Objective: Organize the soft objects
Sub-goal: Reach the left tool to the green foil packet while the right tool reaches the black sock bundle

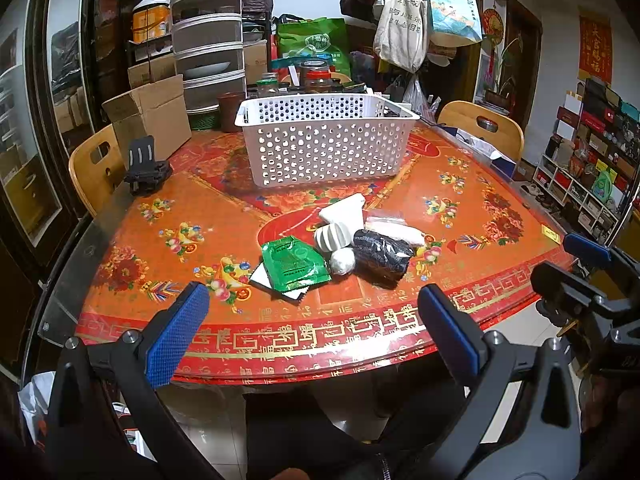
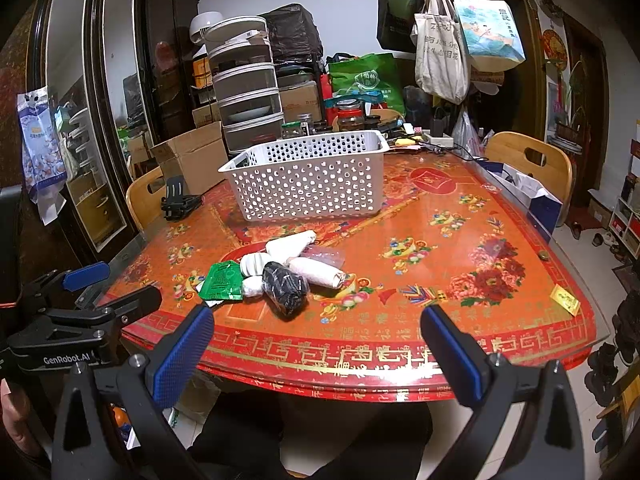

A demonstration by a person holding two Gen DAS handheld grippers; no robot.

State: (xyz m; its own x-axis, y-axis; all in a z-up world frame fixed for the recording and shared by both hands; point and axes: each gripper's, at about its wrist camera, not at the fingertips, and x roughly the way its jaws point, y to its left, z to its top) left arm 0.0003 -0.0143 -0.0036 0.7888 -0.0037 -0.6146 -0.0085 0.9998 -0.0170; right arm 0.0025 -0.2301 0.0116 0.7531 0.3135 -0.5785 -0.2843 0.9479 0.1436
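A pile of soft things lies on the red patterned table (image 1: 160, 216): a green packet (image 1: 294, 262), a white ribbed ball (image 1: 332, 237), a small white bundle (image 1: 343, 261), a black roll (image 1: 382, 254), a white pack (image 1: 344, 210) and a white roll in clear wrap (image 1: 396, 230). The pile also shows in the right wrist view, with the green packet (image 2: 222, 280) and black roll (image 2: 285, 285). A white perforated basket (image 1: 324, 140) (image 2: 308, 176) stands behind the pile and looks empty. My left gripper (image 1: 312, 312) is open at the near table edge. My right gripper (image 2: 316, 332) is open, to the right of the pile.
A cardboard box (image 1: 152, 114) and a black clip stand (image 1: 146, 168) sit at the back left. Jars (image 1: 316, 78) and stacked containers (image 1: 208, 40) stand behind the basket. Wooden chairs (image 1: 484, 126) flank the table. Bags (image 1: 404, 28) hang at the back right.
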